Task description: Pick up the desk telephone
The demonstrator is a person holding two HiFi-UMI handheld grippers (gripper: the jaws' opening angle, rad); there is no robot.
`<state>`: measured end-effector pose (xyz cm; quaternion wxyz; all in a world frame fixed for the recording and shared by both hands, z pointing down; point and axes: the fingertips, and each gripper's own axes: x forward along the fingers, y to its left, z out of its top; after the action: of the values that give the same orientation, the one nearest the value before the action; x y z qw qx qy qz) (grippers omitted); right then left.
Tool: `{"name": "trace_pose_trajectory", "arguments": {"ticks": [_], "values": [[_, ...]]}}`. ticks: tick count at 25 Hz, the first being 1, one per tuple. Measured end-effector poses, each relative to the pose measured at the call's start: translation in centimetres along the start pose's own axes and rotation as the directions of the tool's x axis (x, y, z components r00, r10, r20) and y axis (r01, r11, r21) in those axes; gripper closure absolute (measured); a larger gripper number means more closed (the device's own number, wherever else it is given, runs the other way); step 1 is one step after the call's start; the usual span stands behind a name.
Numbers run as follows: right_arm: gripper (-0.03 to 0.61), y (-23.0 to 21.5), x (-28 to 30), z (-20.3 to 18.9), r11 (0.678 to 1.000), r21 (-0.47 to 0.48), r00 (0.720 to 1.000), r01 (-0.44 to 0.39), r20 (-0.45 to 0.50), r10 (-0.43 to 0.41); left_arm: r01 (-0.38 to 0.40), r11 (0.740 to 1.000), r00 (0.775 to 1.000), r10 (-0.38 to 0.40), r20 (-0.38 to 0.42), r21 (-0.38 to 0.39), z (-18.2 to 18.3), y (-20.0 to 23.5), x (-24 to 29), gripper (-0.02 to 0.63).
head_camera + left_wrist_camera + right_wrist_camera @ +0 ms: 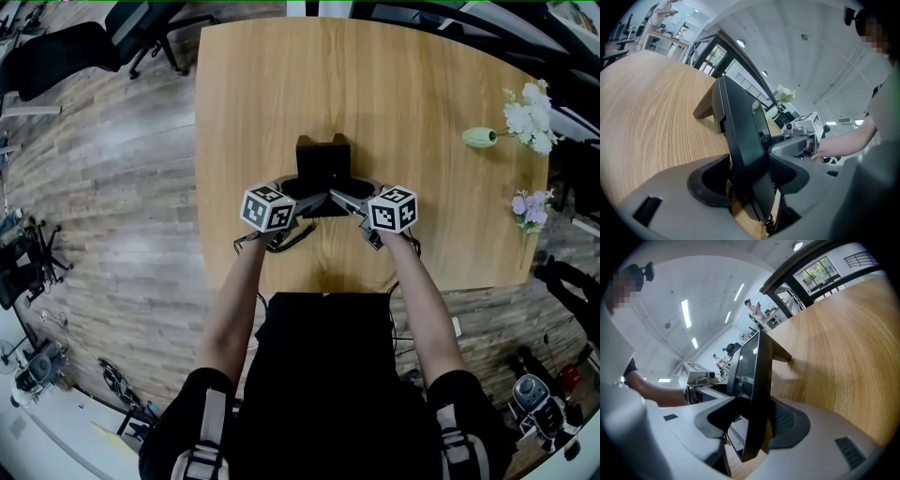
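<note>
The black desk telephone (323, 169) sits mid-table on the wooden table (431, 84), its rear stand touching the wood. My left gripper (298, 195) is shut on the telephone's left edge and my right gripper (349, 197) on its right edge. The left gripper view has the telephone (740, 136) edge-on, pinched in the left gripper (747, 180). In the right gripper view the telephone (752, 376) is clamped the same way by the right gripper (752, 420). Its coiled cord (286, 242) trails toward the table's near edge.
White artificial flowers (525, 117) and a purple sprig (530, 208) lie near the table's right edge. Office chairs (66, 52) stand on the wooden floor to the far left. The table's near edge runs just in front of the person's body.
</note>
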<state>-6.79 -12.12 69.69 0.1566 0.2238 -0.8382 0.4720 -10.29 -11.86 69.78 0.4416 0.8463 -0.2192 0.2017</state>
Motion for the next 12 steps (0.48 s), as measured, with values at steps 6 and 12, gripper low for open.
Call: {"name": "trace_pose_trajectory", "arguments": {"ticks": [6, 12], "values": [[0.351, 0.6, -0.2, 0.8, 1.0, 0.005, 1.0, -0.008, 0.021, 0.008, 0.004, 1.0, 1.0, -0.005, 0.021, 0.002, 0.6, -0.3, -0.5, 0.349], [0.351, 1.5, -0.6, 1.2, 1.0, -0.02, 1.0, -0.01, 0.021, 0.011, 0.004, 1.0, 0.999, -0.005, 0.037, 0.01, 1.0, -1.0, -1.3, 0.348]]}}
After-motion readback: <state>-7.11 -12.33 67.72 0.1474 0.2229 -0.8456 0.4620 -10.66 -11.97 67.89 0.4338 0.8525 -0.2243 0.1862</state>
